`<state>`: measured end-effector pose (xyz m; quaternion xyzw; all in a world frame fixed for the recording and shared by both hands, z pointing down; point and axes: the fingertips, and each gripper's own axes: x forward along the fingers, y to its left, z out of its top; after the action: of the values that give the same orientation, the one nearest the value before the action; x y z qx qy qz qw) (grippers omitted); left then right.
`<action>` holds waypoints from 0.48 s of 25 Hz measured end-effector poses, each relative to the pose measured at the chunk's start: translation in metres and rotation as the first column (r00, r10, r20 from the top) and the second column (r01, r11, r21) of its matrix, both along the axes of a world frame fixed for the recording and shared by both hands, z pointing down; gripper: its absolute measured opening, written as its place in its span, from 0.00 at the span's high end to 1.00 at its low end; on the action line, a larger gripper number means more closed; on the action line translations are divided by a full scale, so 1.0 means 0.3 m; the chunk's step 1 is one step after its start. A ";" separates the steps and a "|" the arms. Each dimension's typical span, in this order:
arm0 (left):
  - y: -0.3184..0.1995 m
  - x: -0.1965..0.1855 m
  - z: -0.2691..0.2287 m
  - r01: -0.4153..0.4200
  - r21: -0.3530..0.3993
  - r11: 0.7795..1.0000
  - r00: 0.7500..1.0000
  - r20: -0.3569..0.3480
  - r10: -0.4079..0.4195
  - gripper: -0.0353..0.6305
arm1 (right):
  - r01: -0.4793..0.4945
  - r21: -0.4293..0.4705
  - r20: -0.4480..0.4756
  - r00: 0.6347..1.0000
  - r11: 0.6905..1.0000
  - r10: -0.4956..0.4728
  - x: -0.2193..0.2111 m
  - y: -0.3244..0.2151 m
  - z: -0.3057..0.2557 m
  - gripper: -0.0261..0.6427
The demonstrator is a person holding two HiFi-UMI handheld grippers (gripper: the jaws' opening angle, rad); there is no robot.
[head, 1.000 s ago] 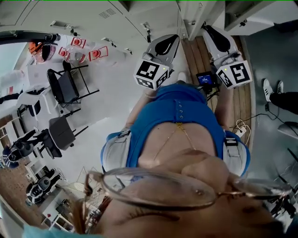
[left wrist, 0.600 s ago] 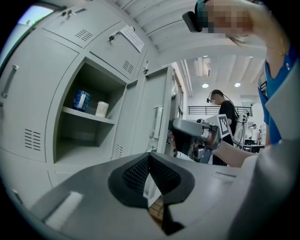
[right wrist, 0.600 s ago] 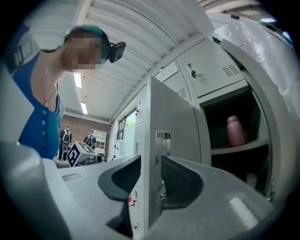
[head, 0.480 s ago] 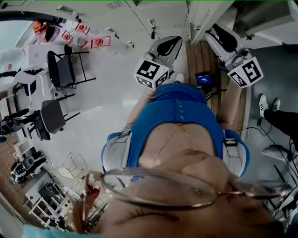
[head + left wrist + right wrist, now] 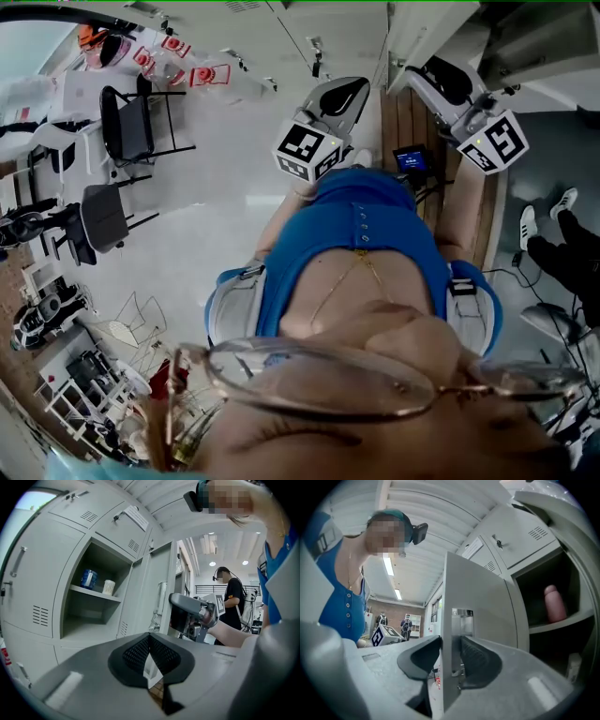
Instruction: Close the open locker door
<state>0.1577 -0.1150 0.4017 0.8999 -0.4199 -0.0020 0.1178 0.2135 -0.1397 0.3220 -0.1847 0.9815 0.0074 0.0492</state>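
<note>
The open locker door (image 5: 478, 620) is smooth grey painted metal with a satin sheen, and the latch plate (image 5: 462, 613) on it is bright bare metal. In the compartment just beside the door a pink bottle (image 5: 554, 603) looks smooth and matt, while at the door's foot brown wooden planks (image 5: 408, 122) adjoin a pale glossy floor (image 5: 216, 197). Near the door, the left gripper (image 5: 149, 639) has a matt grey plastic shell and 2 black finely ribbed pads (image 5: 133, 654), and the person's top (image 5: 361, 234) is blue cloth.
</note>
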 end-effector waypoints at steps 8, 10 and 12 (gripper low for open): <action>-0.046 -0.043 -0.007 0.090 0.021 0.996 0.996 -0.001 -0.090 0.96 | 0.004 0.006 0.009 1.000 1.000 -0.004 -0.075 -0.014 0.008 0.77; -0.047 -0.054 -0.008 0.113 0.017 0.993 0.994 -0.001 -0.113 0.96 | -0.002 0.009 0.003 1.000 1.000 0.002 -0.093 -0.014 0.001 0.77; -0.050 -0.074 -0.004 0.142 0.015 0.990 0.990 -0.001 -0.142 0.96 | -0.002 0.010 -0.001 1.000 1.000 0.003 -0.117 -0.020 0.002 0.78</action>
<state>0.1353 -0.1299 0.4004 0.8687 -0.4826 -0.0136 0.1105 0.1784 -0.1457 0.3226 -0.1856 0.9813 0.0127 0.0496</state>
